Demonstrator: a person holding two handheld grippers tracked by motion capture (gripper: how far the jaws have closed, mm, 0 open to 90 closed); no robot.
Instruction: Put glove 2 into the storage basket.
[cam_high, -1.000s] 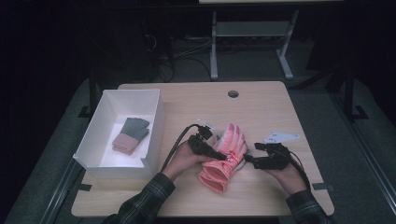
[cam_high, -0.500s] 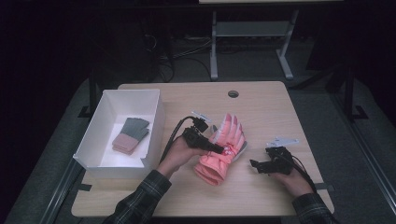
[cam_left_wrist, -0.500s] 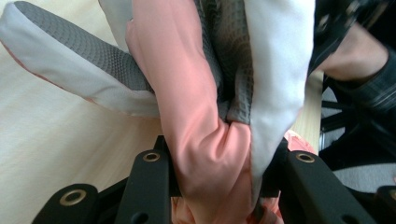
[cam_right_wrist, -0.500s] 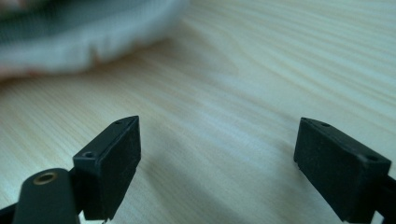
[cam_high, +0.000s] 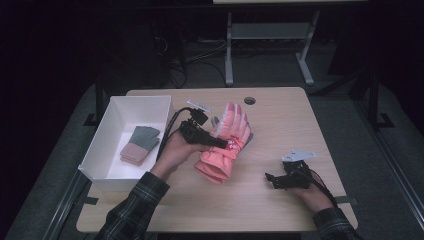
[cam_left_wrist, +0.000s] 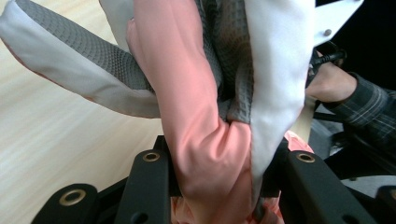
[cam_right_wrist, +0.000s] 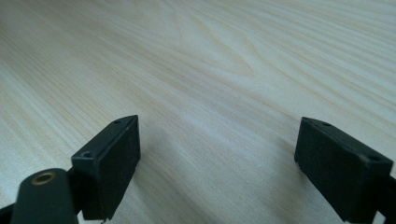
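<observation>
Clearly clamped between the jaws of the left gripper (cam_high: 220, 143): a pink glove (cam_high: 226, 145), its grey-and-white palm fabric bunched ahead of them, cuff toward the person, fingers pointing away. Well off to that gripper's right, the right gripper (cam_high: 272, 179), jaws spread wide over bare table (cam_right_wrist: 224, 60), gripping nothing. To the left gripper's other side, a white box (cam_high: 105, 145) with a folded grey-and-pink glove (cam_high: 140, 145) inside
</observation>
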